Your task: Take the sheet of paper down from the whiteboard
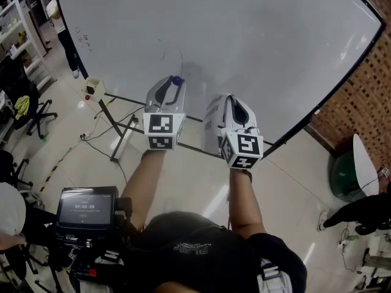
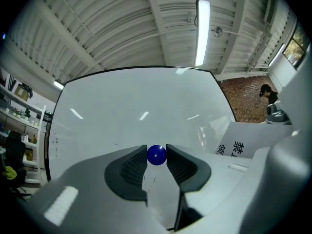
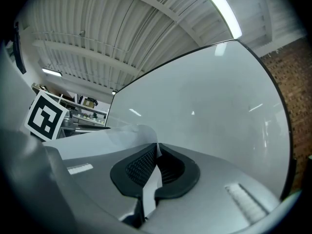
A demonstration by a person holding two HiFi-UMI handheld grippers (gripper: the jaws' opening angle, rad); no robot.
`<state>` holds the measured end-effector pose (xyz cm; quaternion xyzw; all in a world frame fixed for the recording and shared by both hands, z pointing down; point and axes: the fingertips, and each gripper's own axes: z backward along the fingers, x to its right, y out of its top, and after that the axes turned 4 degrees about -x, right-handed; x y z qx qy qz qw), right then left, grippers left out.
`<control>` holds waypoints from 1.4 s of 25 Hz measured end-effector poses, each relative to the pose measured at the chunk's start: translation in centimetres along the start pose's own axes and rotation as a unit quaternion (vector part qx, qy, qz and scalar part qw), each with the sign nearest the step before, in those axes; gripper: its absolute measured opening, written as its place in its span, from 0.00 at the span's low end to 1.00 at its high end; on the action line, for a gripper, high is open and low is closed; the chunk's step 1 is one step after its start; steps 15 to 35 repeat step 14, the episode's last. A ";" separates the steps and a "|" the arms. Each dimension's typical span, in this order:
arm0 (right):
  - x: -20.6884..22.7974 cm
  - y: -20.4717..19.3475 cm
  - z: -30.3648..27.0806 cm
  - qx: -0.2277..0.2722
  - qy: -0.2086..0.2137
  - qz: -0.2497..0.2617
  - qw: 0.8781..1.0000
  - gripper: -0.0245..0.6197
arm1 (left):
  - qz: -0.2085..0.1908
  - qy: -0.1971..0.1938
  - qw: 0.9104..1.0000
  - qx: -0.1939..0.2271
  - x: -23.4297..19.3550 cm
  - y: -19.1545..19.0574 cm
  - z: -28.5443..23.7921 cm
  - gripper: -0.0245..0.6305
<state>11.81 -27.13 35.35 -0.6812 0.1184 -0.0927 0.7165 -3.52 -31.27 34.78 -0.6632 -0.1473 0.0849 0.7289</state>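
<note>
The big whiteboard [image 1: 256, 35] fills the space ahead of me. My left gripper [image 1: 175, 82] is shut on a small blue ball magnet [image 1: 177, 79] right at the board's surface; in the left gripper view the magnet [image 2: 156, 155] sits squeezed between both pads. My right gripper [image 1: 230, 97] is shut on the white sheet of paper [image 1: 212, 127], which hangs down beside it in front of the board's lower edge. In the right gripper view the paper [image 3: 144, 133] curls out of the closed jaws. The printed sheet [image 2: 246, 143] also shows at the right of the left gripper view.
The board's metal stand [image 1: 122, 130] and cables lie on the floor at the left. A camera rig with a screen [image 1: 86, 207] is by my left hip. A brick wall [image 1: 360, 84] rises at the right. People stand at the top left [image 1: 61, 29] and at the right [image 1: 360, 212].
</note>
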 end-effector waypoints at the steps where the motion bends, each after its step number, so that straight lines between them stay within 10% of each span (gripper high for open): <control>1: 0.0 0.1 0.0 0.000 0.000 0.001 1.000 0.06 | 0.000 0.001 1.000 0.001 0.0 0.1 0.1 0.23; 35: -0.2 -0.2 0.7 -0.012 -0.004 0.008 1.000 0.06 | 0.001 0.000 1.000 0.003 0.2 0.6 1.0 0.23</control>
